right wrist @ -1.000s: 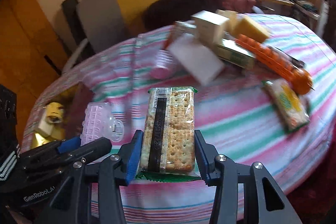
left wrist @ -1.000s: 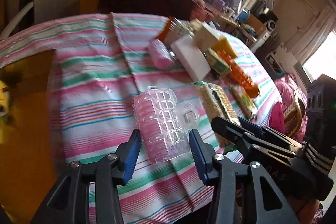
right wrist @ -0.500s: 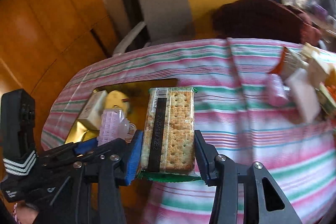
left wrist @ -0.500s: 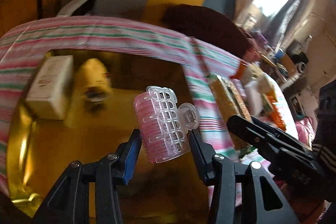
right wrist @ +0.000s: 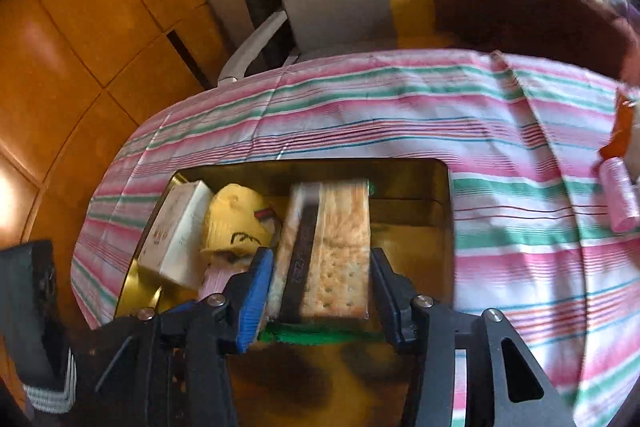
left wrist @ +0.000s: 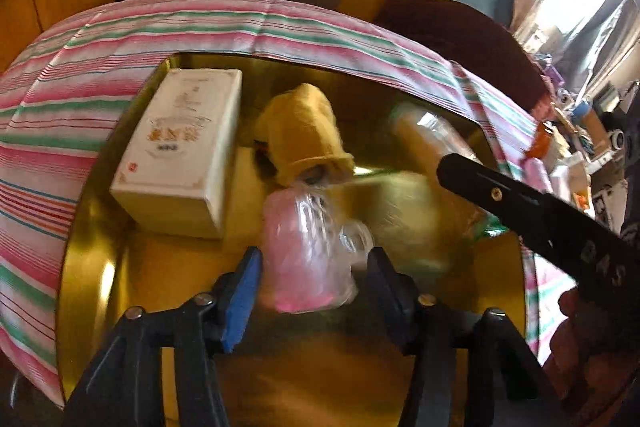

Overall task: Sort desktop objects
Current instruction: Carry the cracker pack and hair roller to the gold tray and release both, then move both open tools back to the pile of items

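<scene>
My left gripper [left wrist: 312,283] hangs over the gold tray [left wrist: 80,267], its jaws opening. The pink hair roller [left wrist: 308,259] in its clear clip is blurred between the fingers, with a gap on its right side. My right gripper [right wrist: 320,291] is over the same tray [right wrist: 440,187], its jaws also opening. The cracker pack [right wrist: 328,247] sits blurred and loose between the pads. In the left wrist view the cracker pack [left wrist: 432,155] shows beyond the right gripper's black finger [left wrist: 520,211].
A white box [left wrist: 180,155] and a yellow plush toy [left wrist: 304,131] lie in the tray's far left half. The striped cloth [right wrist: 400,107] covers the table. Another pink roller [right wrist: 620,195] and an orange item [right wrist: 620,131] lie at the right. A chair stands behind.
Both grippers swung left from the striped cloth to over the gold tray. The roller and the cracker pack, held firmly before, now sit loose and blurred between wider jaws.
</scene>
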`<state>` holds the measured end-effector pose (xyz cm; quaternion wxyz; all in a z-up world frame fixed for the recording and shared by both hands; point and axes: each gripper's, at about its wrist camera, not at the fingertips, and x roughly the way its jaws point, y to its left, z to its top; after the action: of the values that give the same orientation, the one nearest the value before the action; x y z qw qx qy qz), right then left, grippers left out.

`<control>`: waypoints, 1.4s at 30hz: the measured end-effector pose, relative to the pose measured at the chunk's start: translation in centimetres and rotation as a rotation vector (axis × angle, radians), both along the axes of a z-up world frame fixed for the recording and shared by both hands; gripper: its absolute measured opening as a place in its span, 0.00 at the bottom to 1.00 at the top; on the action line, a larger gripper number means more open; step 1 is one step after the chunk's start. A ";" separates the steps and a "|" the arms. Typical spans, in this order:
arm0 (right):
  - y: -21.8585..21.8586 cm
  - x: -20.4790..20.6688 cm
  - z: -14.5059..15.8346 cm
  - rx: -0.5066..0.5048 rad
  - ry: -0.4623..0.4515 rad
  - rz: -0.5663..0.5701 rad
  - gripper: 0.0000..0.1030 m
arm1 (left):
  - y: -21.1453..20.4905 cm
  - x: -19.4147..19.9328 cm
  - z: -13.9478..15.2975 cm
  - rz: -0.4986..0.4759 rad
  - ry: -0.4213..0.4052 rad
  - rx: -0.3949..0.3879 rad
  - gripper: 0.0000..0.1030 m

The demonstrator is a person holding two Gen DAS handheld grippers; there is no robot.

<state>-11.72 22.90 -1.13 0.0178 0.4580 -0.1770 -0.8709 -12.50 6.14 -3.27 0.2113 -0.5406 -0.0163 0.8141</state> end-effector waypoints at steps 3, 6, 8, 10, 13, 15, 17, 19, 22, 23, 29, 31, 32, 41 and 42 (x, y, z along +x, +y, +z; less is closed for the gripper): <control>0.2 0.2 0.3 -0.012 0.021 0.002 0.49 | -0.4 0.1 0.5 0.015 0.012 0.035 0.54; 0.6 0.9 0.8 -0.018 0.042 0.003 0.49 | -0.7 0.3 0.9 0.046 0.022 0.057 0.54; 0.9 1.3 1.2 -0.029 0.056 0.000 0.49 | -0.8 0.4 1.1 0.064 0.015 0.076 0.54; 1.2 1.8 1.6 -0.037 0.067 -0.008 0.50 | -0.9 0.5 1.3 0.076 0.014 0.092 0.54; 1.8 2.3 2.1 -0.051 0.083 -0.013 0.50 | -0.8 0.8 1.6 0.089 0.021 0.098 0.54; 2.0 2.7 2.3 -0.058 0.090 -0.015 0.51 | -0.7 0.9 1.6 0.096 0.027 0.096 0.54; 2.2 3.1 2.5 -0.051 0.094 -0.016 0.51 | -0.7 1.1 1.8 0.105 0.029 0.096 0.54; 2.7 3.7 2.7 -0.053 0.102 -0.025 0.51 | -0.7 1.5 2.1 0.115 0.036 0.098 0.54; 3.6 4.9 3.3 -0.045 0.118 -0.042 0.51 | -0.3 2.1 2.8 0.111 0.066 0.088 0.54; 4.0 5.5 3.5 -0.036 0.127 -0.048 0.52 | -0.1 2.2 3.0 0.105 0.073 0.085 0.54; 7.2 8.6 4.8 0.022 0.156 -0.106 0.53 | 1.9 3.3 3.7 0.065 0.068 0.106 0.54; 8.5 9.6 5.0 0.032 0.160 -0.126 0.54 | 2.8 3.7 3.9 0.049 0.063 0.127 0.54; 9.2 10.3 5.1 0.041 0.162 -0.136 0.53 | 3.3 3.9 4.0 0.039 0.060 0.144 0.54; 16.4 17.1 3.7 0.209 0.128 -0.258 0.56 | 8.6 7.3 5.2 -0.095 0.060 0.182 0.54; 17.5 18.0 3.4 0.221 0.118 -0.282 0.57 | 9.2 7.6 5.2 -0.109 0.059 0.178 0.54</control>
<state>6.25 40.43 2.30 -0.1443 0.3762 -0.1412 -0.9043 -4.90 15.34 1.94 0.3029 -0.4956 -0.0528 0.8123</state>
